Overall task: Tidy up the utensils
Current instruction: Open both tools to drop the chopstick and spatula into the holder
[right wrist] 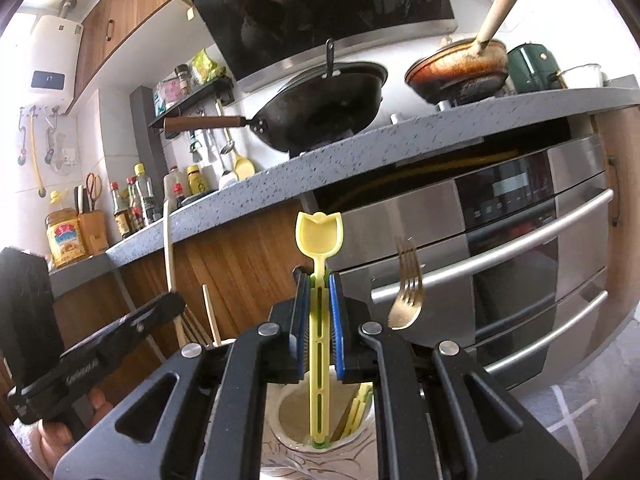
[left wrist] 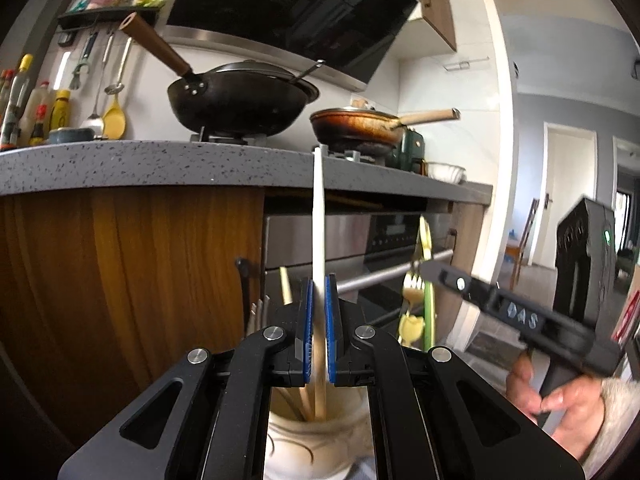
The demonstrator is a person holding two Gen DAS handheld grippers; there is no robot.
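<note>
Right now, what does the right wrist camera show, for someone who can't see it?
The right gripper is shut on a yellow tulip-topped utensil, held upright over a white holder. A gold fork stands beside it, with an oven behind. The left gripper holds a pale stick.

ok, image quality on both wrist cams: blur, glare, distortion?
Left wrist: strong fisheye bend on the counter edge; bright, washed-out doorway at right; the right gripper is soft, and the fork at its tip is smeared. Right wrist: counter bowed and tilted; glare at upper left near the water heater; yellow spoon sharp, fork slightly soft.
</note>
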